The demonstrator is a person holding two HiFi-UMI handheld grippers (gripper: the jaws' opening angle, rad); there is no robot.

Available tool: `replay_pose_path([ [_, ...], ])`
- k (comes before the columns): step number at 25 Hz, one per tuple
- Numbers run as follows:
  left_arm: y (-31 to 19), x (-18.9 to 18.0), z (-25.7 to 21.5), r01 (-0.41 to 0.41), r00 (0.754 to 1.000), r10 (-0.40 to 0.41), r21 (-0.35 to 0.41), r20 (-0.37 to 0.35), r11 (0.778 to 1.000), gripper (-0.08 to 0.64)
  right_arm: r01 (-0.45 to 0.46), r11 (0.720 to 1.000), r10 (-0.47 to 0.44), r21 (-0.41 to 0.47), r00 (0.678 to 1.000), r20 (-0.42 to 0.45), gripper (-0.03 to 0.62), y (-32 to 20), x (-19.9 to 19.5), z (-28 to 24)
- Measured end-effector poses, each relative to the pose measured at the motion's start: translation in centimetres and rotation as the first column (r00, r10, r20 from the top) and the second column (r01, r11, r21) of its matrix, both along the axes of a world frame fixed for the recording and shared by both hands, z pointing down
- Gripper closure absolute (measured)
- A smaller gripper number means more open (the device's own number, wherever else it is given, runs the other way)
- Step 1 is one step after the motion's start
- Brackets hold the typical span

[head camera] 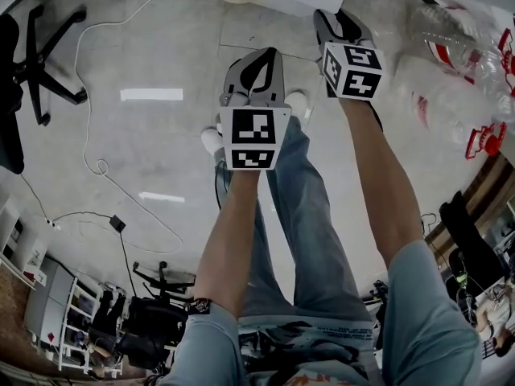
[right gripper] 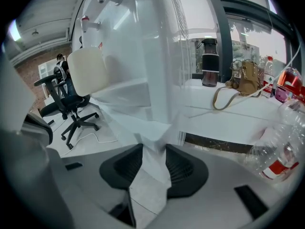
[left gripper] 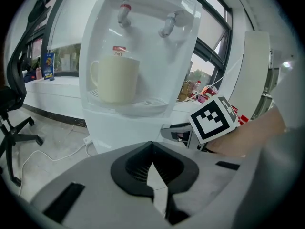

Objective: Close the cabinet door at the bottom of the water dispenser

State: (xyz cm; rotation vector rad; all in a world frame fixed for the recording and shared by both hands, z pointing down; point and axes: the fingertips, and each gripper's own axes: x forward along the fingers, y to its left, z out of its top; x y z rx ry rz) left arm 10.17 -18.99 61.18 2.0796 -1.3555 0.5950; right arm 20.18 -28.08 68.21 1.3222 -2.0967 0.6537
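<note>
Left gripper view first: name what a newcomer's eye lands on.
The white water dispenser fills the left gripper view, a cream mug on its drip tray. In the head view, the left gripper and right gripper, each bearing a marker cube, hang above the person's jeans.

Floor (head camera: 153,135): pale grey and glossy, with seams between large slabs. Standing directly on it we note the water dispenser (left gripper: 124,132), a black office chair (head camera: 40,55) on its castors, and the person's white shoes (head camera: 298,103). A white cable (head camera: 84,147) lies looped across it. Near that cable sits a black adapter (head camera: 117,223) with its thin dark lead.
</note>
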Motion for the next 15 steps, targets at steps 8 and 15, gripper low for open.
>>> replay_pose_path([
  [8,-0.1,0.5,-0.2,-0.024,0.999,0.024,0.008,0.036,1.000,0.540,0.015,1.000,-0.015,-0.002,1.000,-0.003,0.428,-1.0,0.4,-0.1],
  [15,-0.4,0.4,-0.2,-0.006,0.999,0.005,0.011,0.047,1.000,0.540,0.021,1.000,-0.021,-0.005,1.000,-0.003,0.434,-1.9,0.7,0.0],
])
